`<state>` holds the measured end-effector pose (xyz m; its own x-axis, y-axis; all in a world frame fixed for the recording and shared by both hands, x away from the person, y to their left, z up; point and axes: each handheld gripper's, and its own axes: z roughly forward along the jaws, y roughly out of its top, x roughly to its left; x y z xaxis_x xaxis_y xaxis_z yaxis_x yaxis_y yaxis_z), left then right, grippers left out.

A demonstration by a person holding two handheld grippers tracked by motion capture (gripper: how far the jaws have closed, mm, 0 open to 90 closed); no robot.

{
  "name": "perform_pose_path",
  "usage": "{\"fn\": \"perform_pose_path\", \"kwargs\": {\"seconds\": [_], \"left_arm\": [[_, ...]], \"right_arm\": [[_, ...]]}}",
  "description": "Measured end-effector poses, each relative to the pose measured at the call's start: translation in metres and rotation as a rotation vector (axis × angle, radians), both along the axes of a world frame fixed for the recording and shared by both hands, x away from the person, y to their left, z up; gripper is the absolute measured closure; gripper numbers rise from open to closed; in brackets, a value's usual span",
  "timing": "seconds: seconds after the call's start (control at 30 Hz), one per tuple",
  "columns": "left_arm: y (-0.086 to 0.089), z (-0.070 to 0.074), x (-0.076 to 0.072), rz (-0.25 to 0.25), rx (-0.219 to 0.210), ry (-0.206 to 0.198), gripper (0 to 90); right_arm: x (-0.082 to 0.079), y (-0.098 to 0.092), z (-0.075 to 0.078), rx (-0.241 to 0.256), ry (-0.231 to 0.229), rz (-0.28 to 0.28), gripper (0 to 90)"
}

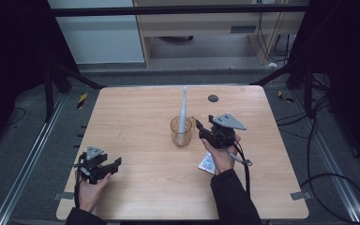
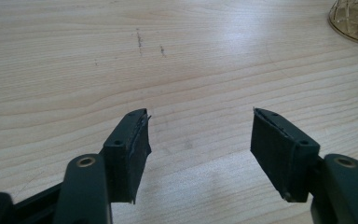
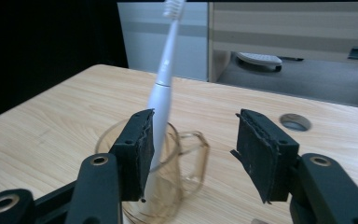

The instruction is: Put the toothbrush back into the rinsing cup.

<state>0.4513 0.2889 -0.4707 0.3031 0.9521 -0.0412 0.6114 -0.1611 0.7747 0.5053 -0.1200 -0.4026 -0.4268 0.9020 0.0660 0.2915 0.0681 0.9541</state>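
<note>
Both tongs are held with jaws apart and nothing between them. Left tongs [image 1: 104, 169] are kept low over the near left part of the table [image 1: 136, 197], well apart from everything else; in the left gripper view only bare wood lies between the jaws, which suggests a resting or waiting pose. Right tongs [image 1: 205, 130] are held just beside a clear amber glass mug [image 1: 181, 131] near the table's middle, jaws released and pointed toward it; in the right gripper view the mug's handle [image 3: 196, 156] sits in the gap between the jaws, so a grasp of the mug or of its contents may be intended, though that is only a judgement. A white electric toothbrush [image 1: 183, 112] is stood in the mug, bristles up, leaning against the rim, as it would be for storage. A small printed packet [image 1: 206, 162] lies on the table under the right hand [image 1: 220, 157]; its writing is too small to be read. No brand is legible on the toothbrush or mug
</note>
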Motion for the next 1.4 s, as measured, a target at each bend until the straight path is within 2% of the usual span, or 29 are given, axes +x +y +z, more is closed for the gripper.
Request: {"fn": "perform_pose_path", "kwargs": {"seconds": [0.17, 0.27, 0.4, 0.47, 0.6, 0.73, 0.9, 1.0, 1.07, 1.13, 1.23, 1.3, 1.37, 1.4], "left_arm": [[0.000, 0.000, 0.000, -0.007, 0.004, 0.005, 41.5], [0.000, 0.000, 0.000, -0.010, 0.006, 0.005, 44.0], [-0.002, 0.000, 0.000, -0.009, 0.006, 0.010, 46.1], [-0.002, 0.001, -0.001, -0.015, 0.008, 0.013, 48.1], [-0.002, 0.000, -0.001, -0.021, 0.010, 0.020, 51.8], [-0.003, 0.001, -0.001, -0.026, 0.014, 0.020, 54.7], [-0.004, 0.000, -0.001, -0.032, 0.011, 0.027, 56.9], [-0.004, 0.000, -0.001, -0.035, 0.008, 0.026, 57.1], [-0.004, 0.000, -0.001, -0.038, 0.010, 0.030, 57.0], [-0.004, 0.000, -0.001, -0.040, 0.013, 0.030, 57.0], [-0.005, 0.001, -0.002, -0.037, 0.010, 0.025, 56.9], [-0.005, 0.001, -0.002, -0.039, 0.010, 0.024, 56.9], [-0.005, 0.000, -0.002, -0.039, 0.011, 0.027, 56.9], [-0.005, 0.000, -0.002, -0.041, 0.013, 0.029, 56.9]], "right_arm": [[-0.005, -0.018, 0.003, -0.019, 0.020, -0.001, 45.3], [-0.011, -0.027, 0.004, -0.048, 0.027, -0.001, 44.8], [-0.018, -0.036, 0.001, -0.061, 0.060, 0.025, 44.8], [-0.022, -0.040, -0.001, -0.072, 0.061, 0.028, 45.0], [-0.031, -0.052, -0.008, -0.076, 0.077, 0.032, 46.3], [-0.037, -0.062, -0.013, -0.087, 0.115, 0.047, 48.3], [-0.038, -0.070, -0.026, -0.127, 0.176, 0.068, 49.2], [-0.040, -0.073, -0.034, -0.168, 0.197, 0.081, 50.1], [-0.041, -0.075, -0.037, -0.177, 0.206, 0.085, 50.7], [-0.043, -0.078, -0.040, -0.196, 0.189, 0.085, 50.6], [-0.047, -0.083, -0.045, -0.176, 0.208, 0.104, 50.7], [-0.050, -0.086, -0.049, -0.177, 0.199, 0.109, 50.7], [-0.053, -0.087, -0.056, -0.181, 0.225, 0.118, 51.9], [-0.054, -0.087, -0.059, -0.186, 0.221, 0.111, 53.6]]}}
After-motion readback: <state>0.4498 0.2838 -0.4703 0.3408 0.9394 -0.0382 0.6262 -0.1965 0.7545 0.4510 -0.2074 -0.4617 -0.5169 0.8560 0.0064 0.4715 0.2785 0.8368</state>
